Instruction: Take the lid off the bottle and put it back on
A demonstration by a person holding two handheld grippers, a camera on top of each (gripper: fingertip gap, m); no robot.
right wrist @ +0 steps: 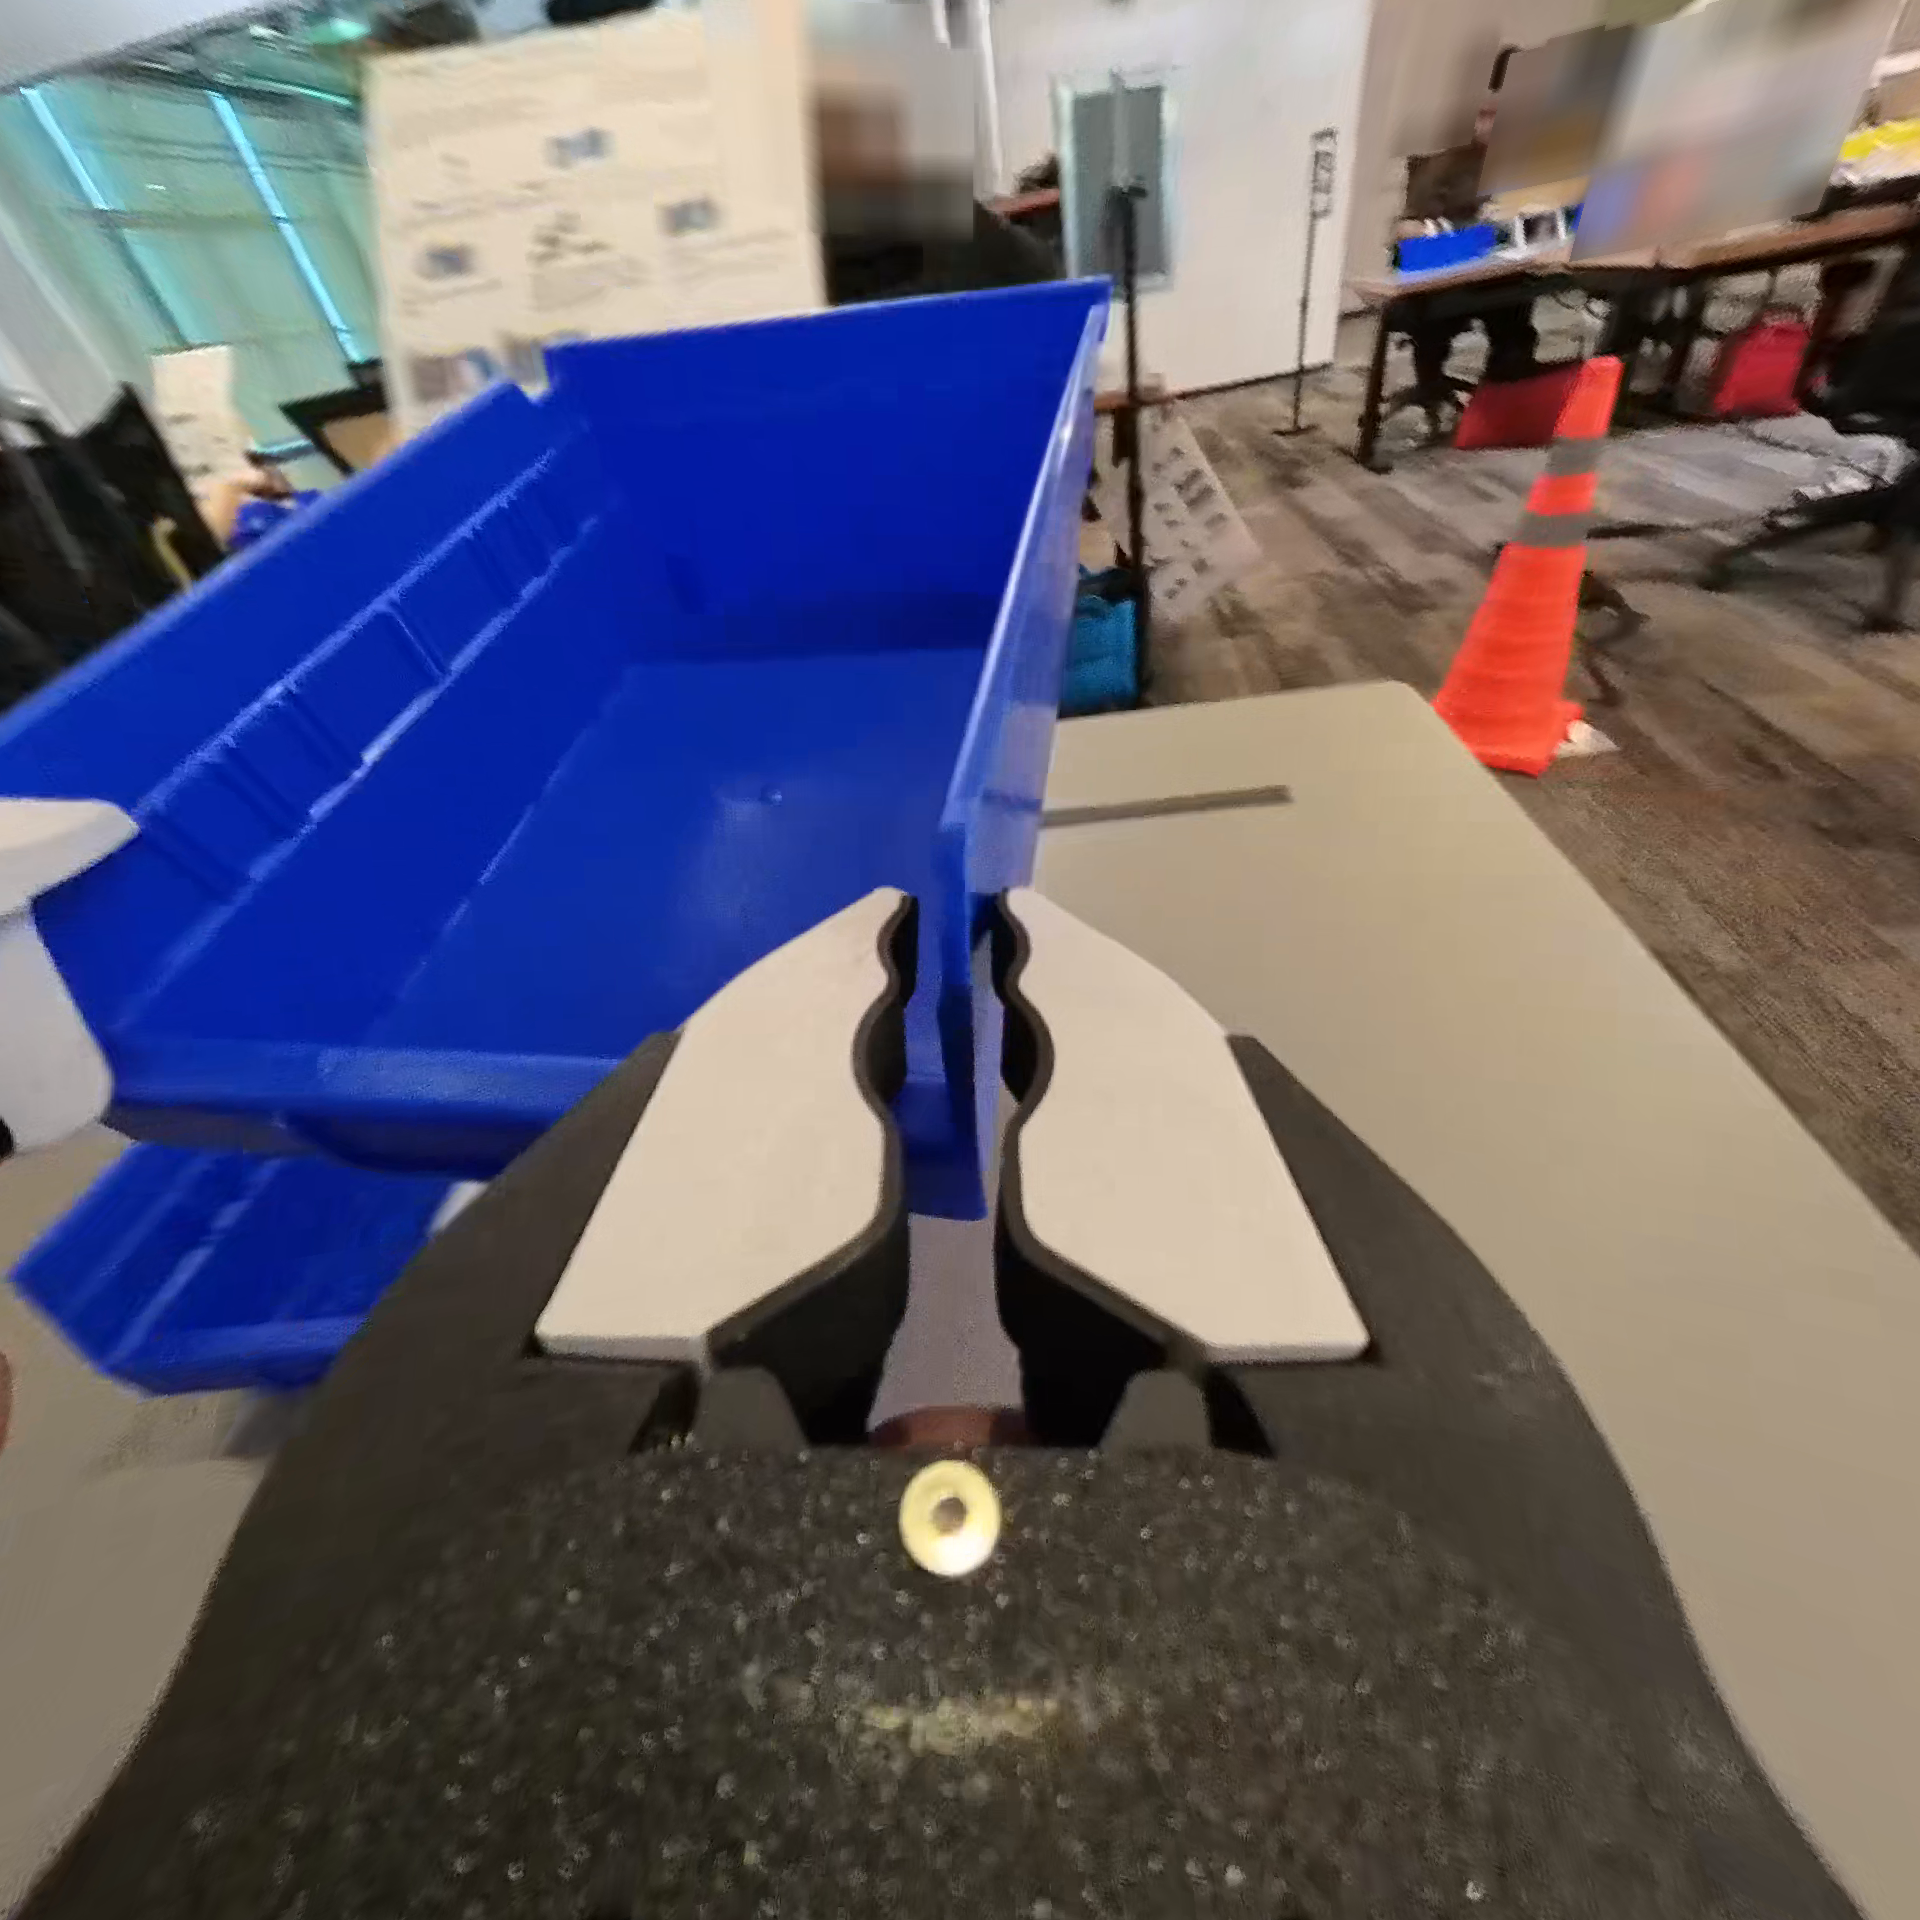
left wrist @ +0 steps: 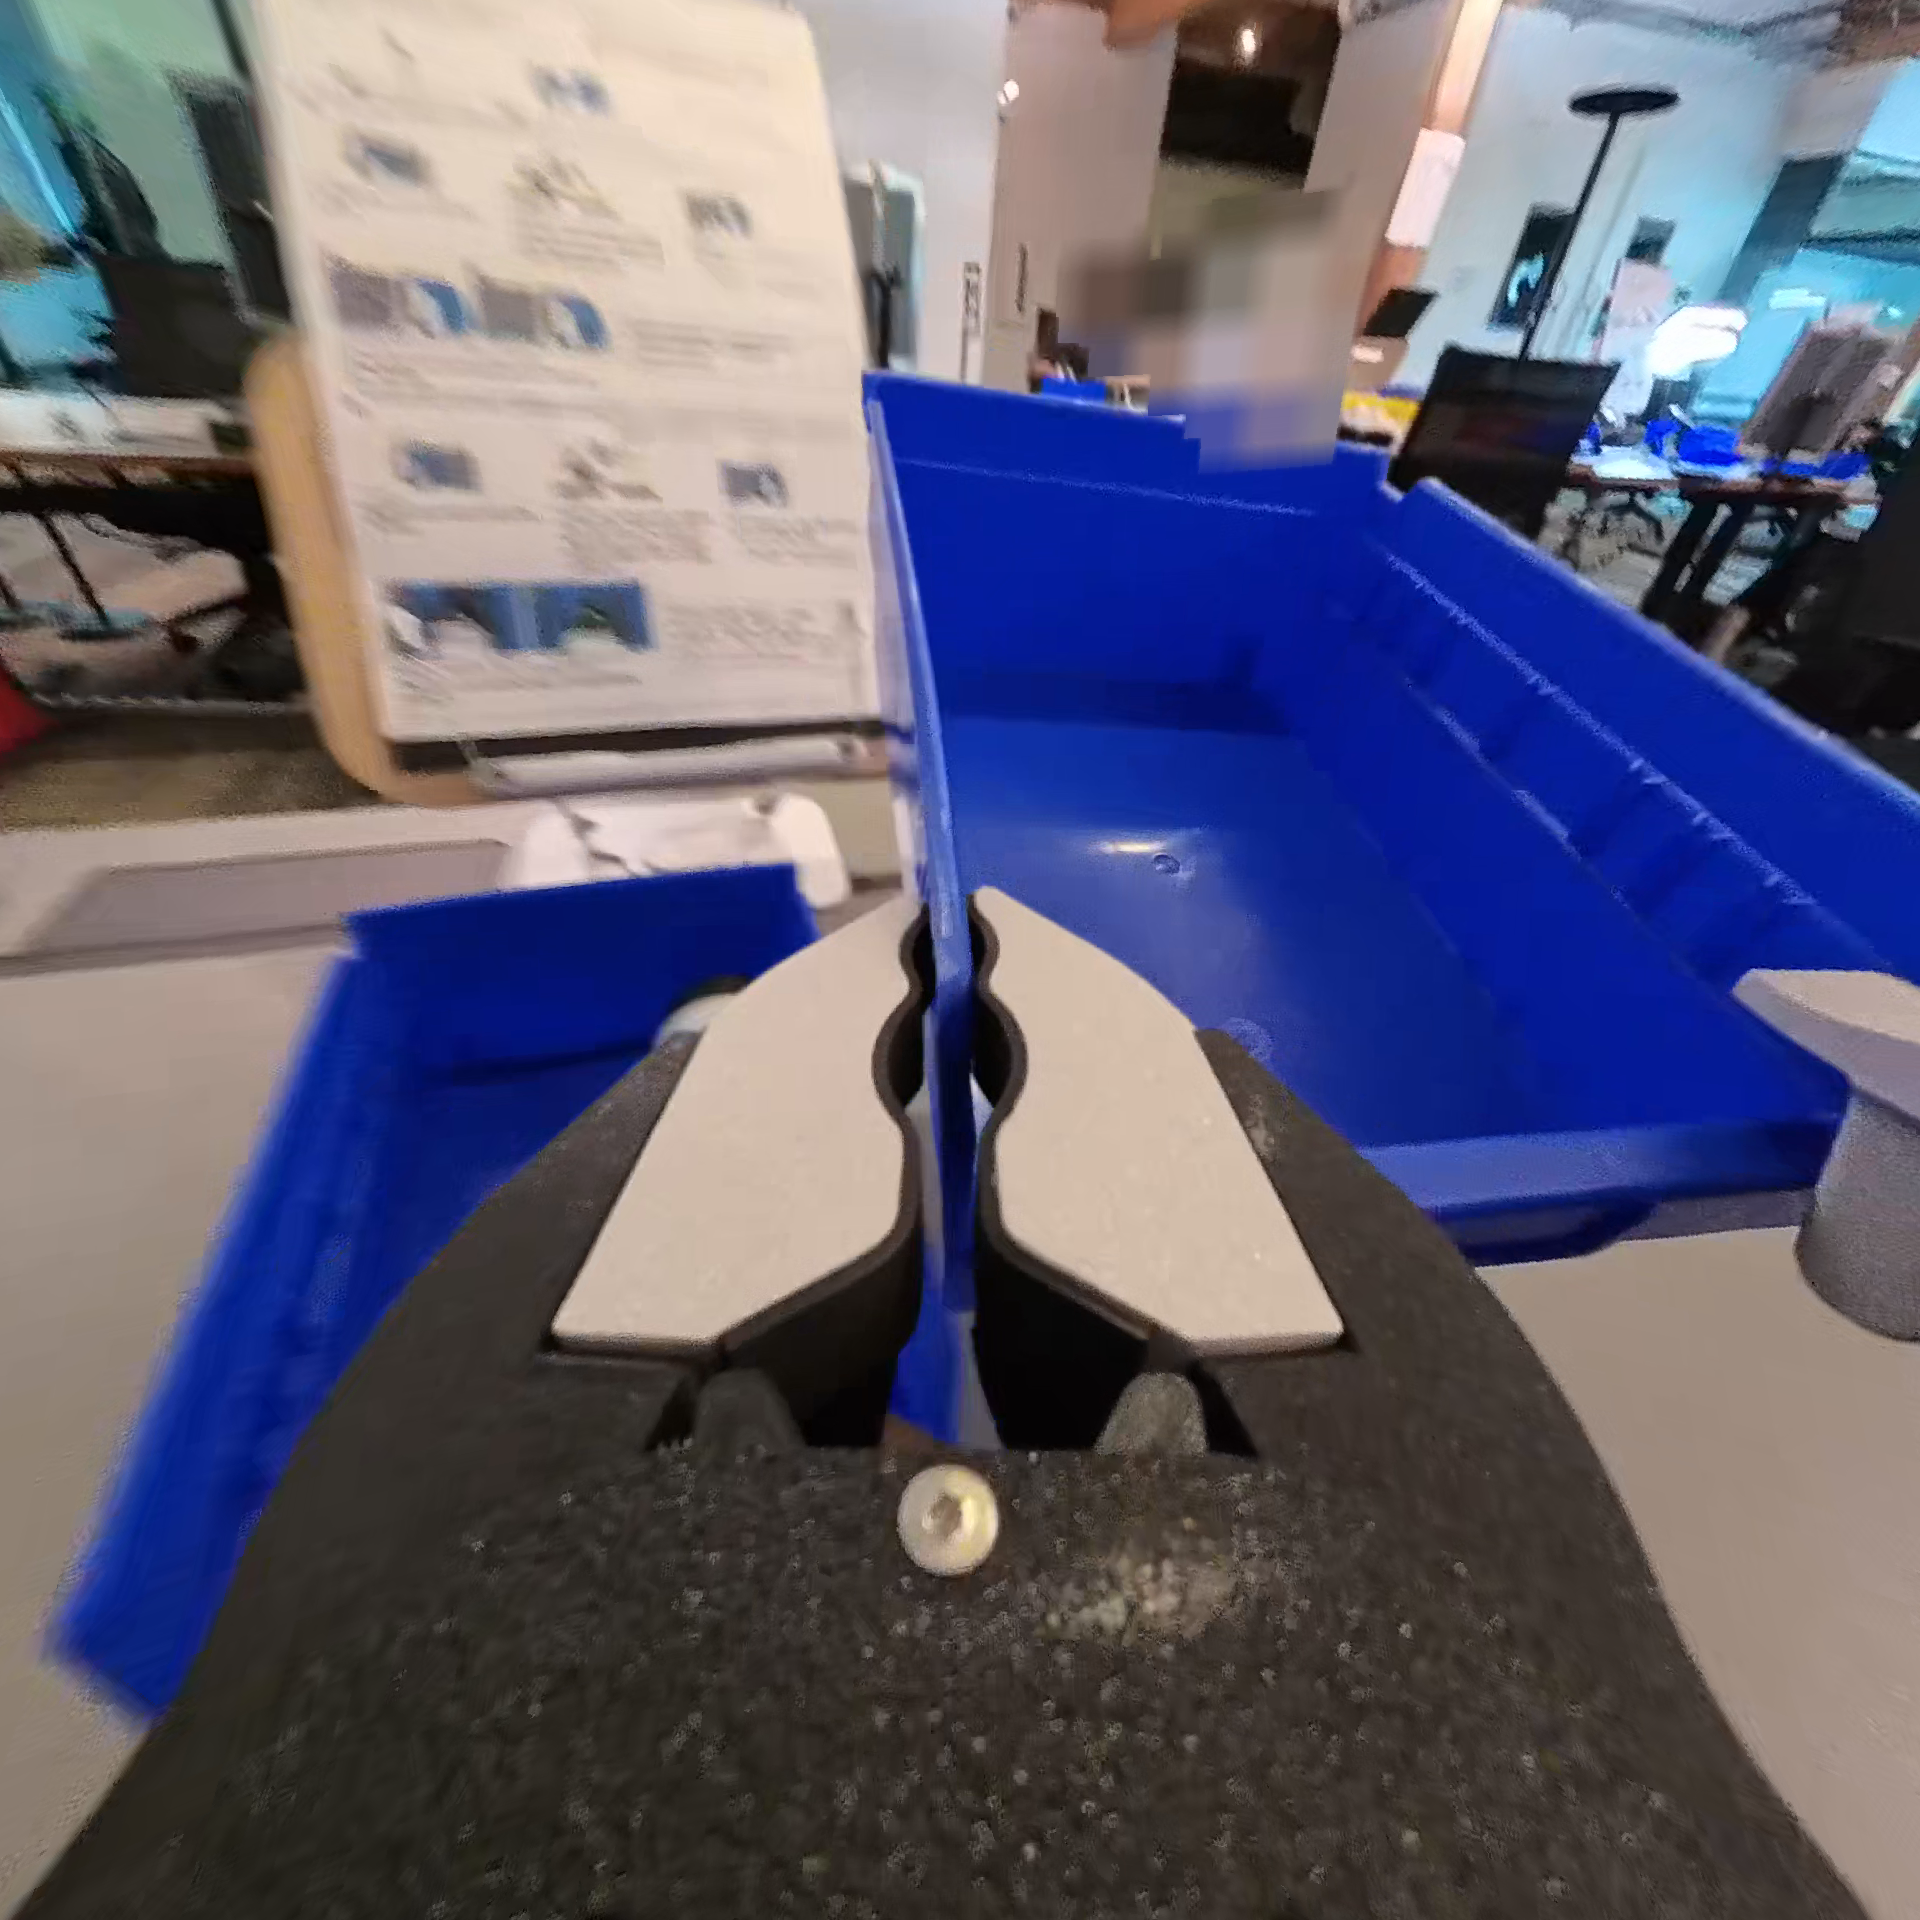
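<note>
A large blue bin (left wrist: 1558, 665) is held off the grey table (right wrist: 1403, 1039), tilted, and nothing lies in it. My left gripper (left wrist: 948, 914) is shut on its left side wall. My right gripper (right wrist: 951, 914) is shut on its right side wall (right wrist: 1023, 644). Each gripper shows at the edge of the other's view: the right one in the left wrist view (left wrist: 1860, 1122), the left one in the right wrist view (right wrist: 42, 935). No bottle or lid shows clearly. A small grey round thing (left wrist: 688, 1016) peeks out in a second blue bin (left wrist: 436, 1039), too hidden to identify.
The second blue bin (right wrist: 208, 1268) sits on the table below and left of the held one. A poster board (left wrist: 582, 395) and a white object (left wrist: 686, 842) stand behind. An orange cone (right wrist: 1527, 592) stands on the floor beyond the table's right edge.
</note>
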